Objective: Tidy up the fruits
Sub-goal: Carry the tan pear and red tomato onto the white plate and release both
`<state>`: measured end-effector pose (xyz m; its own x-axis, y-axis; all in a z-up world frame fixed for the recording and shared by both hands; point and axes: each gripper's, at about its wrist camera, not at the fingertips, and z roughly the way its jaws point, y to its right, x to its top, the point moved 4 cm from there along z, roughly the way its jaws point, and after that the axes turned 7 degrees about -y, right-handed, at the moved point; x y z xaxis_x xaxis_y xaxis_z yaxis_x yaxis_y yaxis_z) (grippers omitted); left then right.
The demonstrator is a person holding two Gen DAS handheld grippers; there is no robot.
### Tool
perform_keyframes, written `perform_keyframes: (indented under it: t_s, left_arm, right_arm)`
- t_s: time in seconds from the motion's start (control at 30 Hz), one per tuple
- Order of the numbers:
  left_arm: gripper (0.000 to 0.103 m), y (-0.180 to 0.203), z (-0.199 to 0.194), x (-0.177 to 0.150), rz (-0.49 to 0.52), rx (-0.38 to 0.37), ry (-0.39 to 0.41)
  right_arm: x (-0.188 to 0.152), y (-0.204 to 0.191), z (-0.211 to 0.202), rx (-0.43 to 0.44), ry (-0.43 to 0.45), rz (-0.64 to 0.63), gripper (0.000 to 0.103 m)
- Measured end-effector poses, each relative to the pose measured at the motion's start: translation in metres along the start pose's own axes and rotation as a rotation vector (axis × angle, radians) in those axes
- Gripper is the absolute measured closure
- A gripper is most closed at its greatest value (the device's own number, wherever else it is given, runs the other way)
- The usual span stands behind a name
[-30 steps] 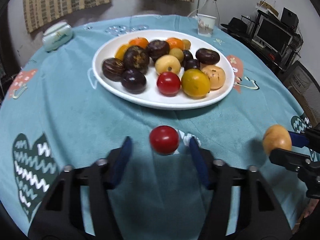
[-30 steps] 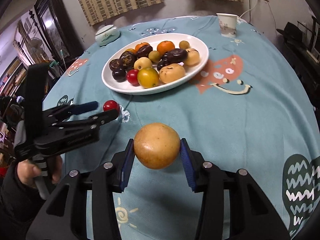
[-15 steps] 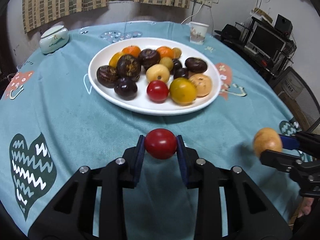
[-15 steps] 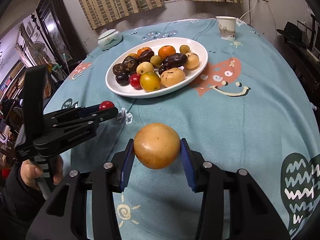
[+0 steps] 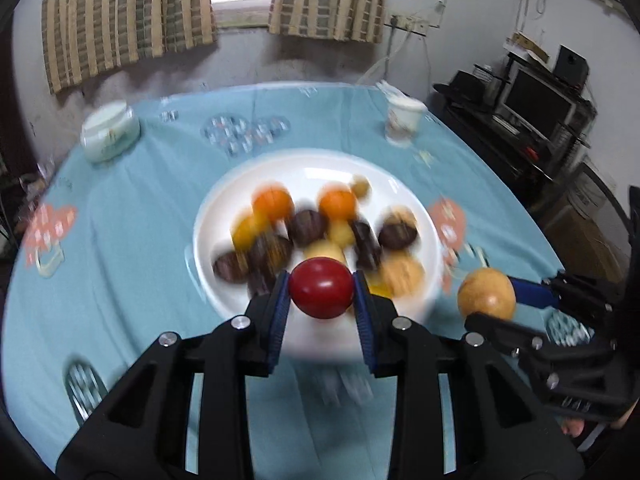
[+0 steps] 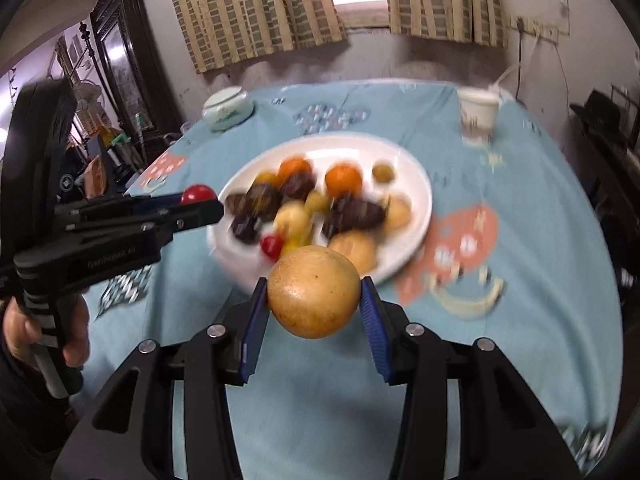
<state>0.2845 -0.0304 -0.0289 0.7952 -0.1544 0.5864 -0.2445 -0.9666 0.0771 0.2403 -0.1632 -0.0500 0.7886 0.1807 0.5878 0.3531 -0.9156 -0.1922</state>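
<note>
Striped curtains [image 5: 128, 20] hang behind a round worktop [image 5: 120, 248] in a teal cloth. Left wrist view: the left gripper [image 5: 321, 295] has its fingers clenched on a red fruit [image 5: 321, 294], held above the near rim of the white plate [image 5: 400, 184] of blurred fruits. Right wrist view: the right gripper [image 6: 314, 294] has its fingers grasping a golden-brown fruit [image 6: 314, 292], up off the cloth by the plate's near edge.

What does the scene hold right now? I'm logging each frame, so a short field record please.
left gripper: shut on red fruit
right gripper: shut on yellow-brown fruit
plate: white, holds mixed dark, orange and yellow fruits
table: round, teal patterned cloth
far side: paper cup, lidded ceramic jar
image: background motion-blurred
</note>
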Motion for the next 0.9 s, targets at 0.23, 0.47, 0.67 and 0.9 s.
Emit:
perform_keyframes:
  t_s: [0.23,0.47,0.67,0.9]
  left_arm:
    - [0.071,-0.004,0.063,0.075,0.004,0.049,-0.043]
    - [0.071,-0.011,0.119,0.097,-0.04,0.019,-0.122]
    - [0.069,-0.014,0.135,0.101,-0.042,0.03,-0.137]
    - [0.015,-0.021,0.12,0.099,-0.051,0.102,-0.09]
  right_arm:
    - [0.059,0.026,0.058,-0.063,-0.014,0.025,0.058]
    - [0.076,0.044,0.091,-0.048,-0.038,0.05,0.058]
    - [0.08,0.046,0.101,-0.04,-0.037,0.05,0.057]
    - [0.075,0.037,0.115,-0.109,-0.089,-0.01,0.033]
